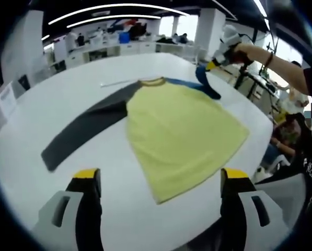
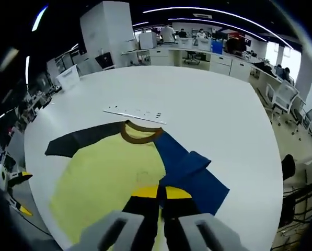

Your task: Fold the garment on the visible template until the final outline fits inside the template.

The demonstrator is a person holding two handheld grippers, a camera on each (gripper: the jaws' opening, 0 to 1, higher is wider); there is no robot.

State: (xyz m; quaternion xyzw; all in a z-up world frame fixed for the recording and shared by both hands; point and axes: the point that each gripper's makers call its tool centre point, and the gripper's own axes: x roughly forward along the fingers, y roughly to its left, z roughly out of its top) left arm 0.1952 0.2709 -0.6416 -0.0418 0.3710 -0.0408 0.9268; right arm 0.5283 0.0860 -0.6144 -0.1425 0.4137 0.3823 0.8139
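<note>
A yellow shirt (image 1: pixel 182 130) with a brown collar lies flat on the white table (image 1: pixel 56 104). Its dark grey sleeve (image 1: pixel 88 128) stretches out to the left. The blue sleeve (image 1: pixel 207 83) rises from the table to my right gripper (image 1: pixel 214 65), which is shut on it in a person's hand. In the right gripper view the shirt (image 2: pixel 108 172) and the bunched blue sleeve (image 2: pixel 189 172) lie below my right gripper (image 2: pixel 161 192), whose jaws are pressed together. My left gripper (image 1: pixel 161 175) is open over the table by the shirt's hem, holding nothing. It also appears at the table's edge (image 2: pixel 17 193).
A white strip with dark marks (image 2: pixel 135 113) lies just beyond the collar, also seen as a thin strip (image 1: pixel 114 82). A person sits at the right (image 1: pixel 289 136) beside the table. Desks and office chairs (image 2: pixel 281 97) surround the table.
</note>
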